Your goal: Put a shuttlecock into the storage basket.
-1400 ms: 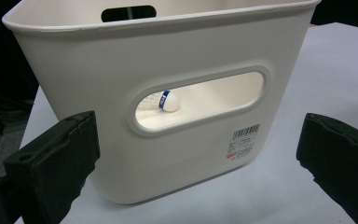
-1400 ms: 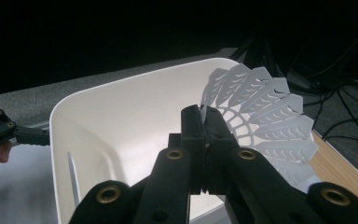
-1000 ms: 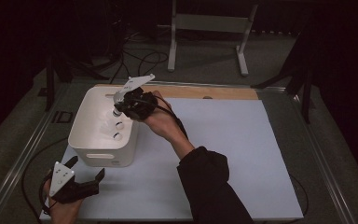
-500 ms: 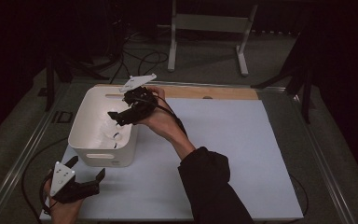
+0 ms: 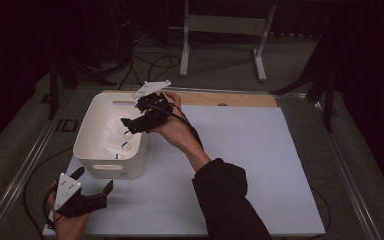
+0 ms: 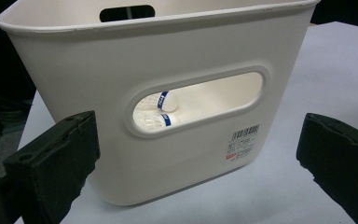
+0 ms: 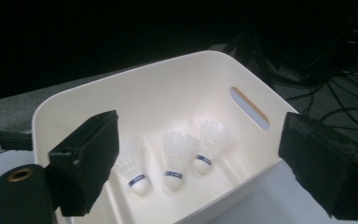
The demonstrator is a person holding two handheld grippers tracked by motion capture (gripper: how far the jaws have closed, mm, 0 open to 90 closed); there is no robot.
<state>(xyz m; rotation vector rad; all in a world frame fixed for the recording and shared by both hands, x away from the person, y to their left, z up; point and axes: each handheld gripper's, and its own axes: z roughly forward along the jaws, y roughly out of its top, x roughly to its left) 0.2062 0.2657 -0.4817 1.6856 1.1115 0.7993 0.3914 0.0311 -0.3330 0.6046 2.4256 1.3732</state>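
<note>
A white plastic bin (image 5: pixel 111 96) stands on the left of a white mat. Three white shuttlecocks with blue bands lie side by side on its floor (image 7: pixel 133 165) (image 7: pixel 176 156) (image 7: pixel 209 142). My right gripper (image 5: pixel 129 126) hangs over the bin's right rim and points down into it. Its jaws have just been opening, and they stand wide with nothing between them (image 7: pixel 205 161). My left gripper (image 5: pixel 94 180) rests low at the mat's near left corner. It is open and faces the bin's near wall (image 6: pixel 168 60), where two shuttlecocks (image 6: pixel 161 114) show through the handle slot.
The white mat (image 5: pixel 260 160) stretches right of the bin on a table with a wooden strip (image 5: pixel 240 99) along its far edge. A metal stand (image 5: pixel 220 30) and cables lie on the dark floor beyond. The person's dark sleeve (image 5: pixel 225 200) crosses the mat's near middle.
The right gripper's jaws went from shut to wide open above the bin, and its tips dipped toward the inside. The left gripper has not moved.
</note>
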